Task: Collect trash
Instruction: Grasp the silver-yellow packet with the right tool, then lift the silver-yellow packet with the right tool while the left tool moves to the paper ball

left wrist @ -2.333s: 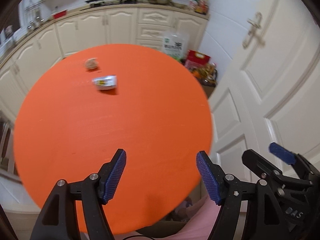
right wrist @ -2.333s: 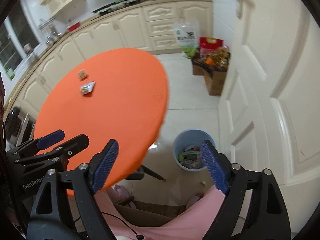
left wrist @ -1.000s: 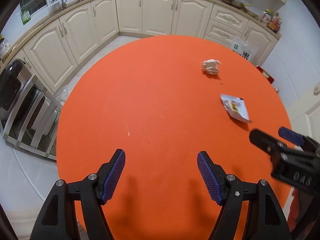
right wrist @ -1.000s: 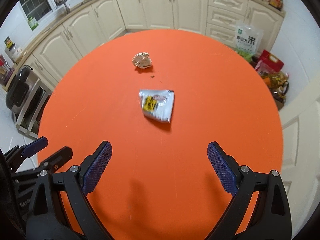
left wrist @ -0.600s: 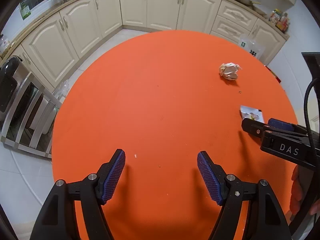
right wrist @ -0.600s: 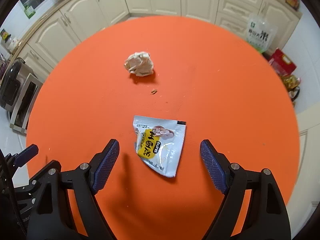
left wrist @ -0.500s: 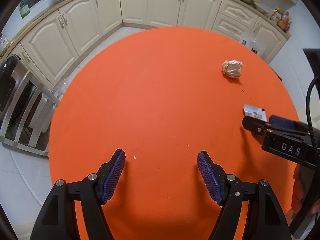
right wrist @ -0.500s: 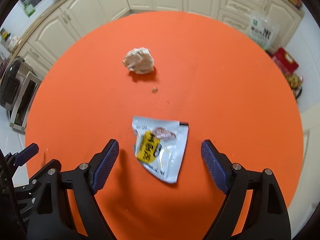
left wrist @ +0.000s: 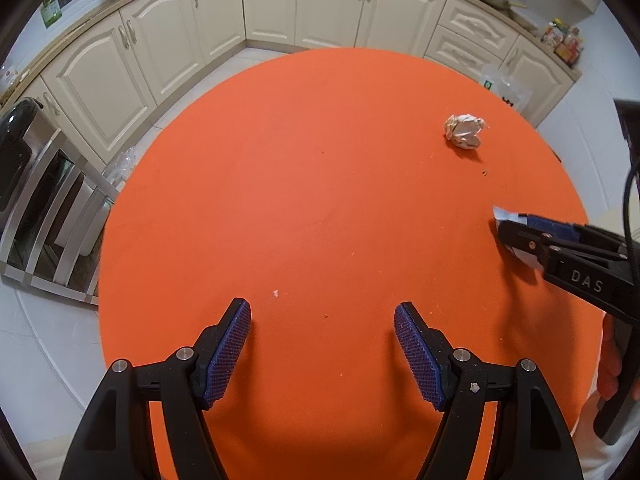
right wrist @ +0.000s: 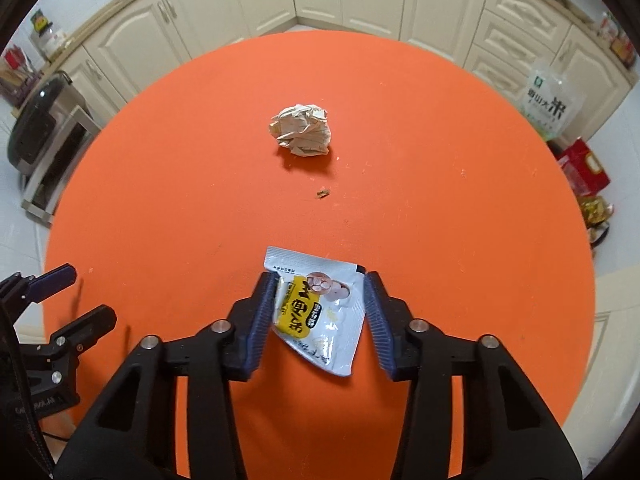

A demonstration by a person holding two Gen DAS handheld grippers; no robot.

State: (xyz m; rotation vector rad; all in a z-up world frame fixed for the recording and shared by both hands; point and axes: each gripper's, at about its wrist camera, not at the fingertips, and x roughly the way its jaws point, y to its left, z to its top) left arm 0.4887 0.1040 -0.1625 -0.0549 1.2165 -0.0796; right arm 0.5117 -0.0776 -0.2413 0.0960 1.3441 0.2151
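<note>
A white and yellow snack packet [right wrist: 320, 320] lies flat on the round orange table [right wrist: 440, 220]. My right gripper [right wrist: 320, 276] straddles it, its jaws closing; the left pad touches the packet's edge and the right pad stands just beside it. A crumpled ball of paper [right wrist: 302, 136] sits farther back on the table. In the left wrist view the paper ball [left wrist: 464, 131] is at the right, and the right gripper [left wrist: 516, 228] covers most of the packet [left wrist: 500, 214]. My left gripper [left wrist: 322, 306] hangs open over bare table with nothing between its fingers.
A small crumb [right wrist: 322, 193] lies between the paper ball and the packet. Cream kitchen cabinets [left wrist: 304, 4] curve behind the table. A rice bag [right wrist: 548, 104] and a red box [right wrist: 584, 168] stand on the floor at right; a black cooker [right wrist: 36, 132] is at left.
My right gripper came down over the packet and its jaws narrowed from wide apart to close around it. My left gripper shifted over the table, then held still, open as before.
</note>
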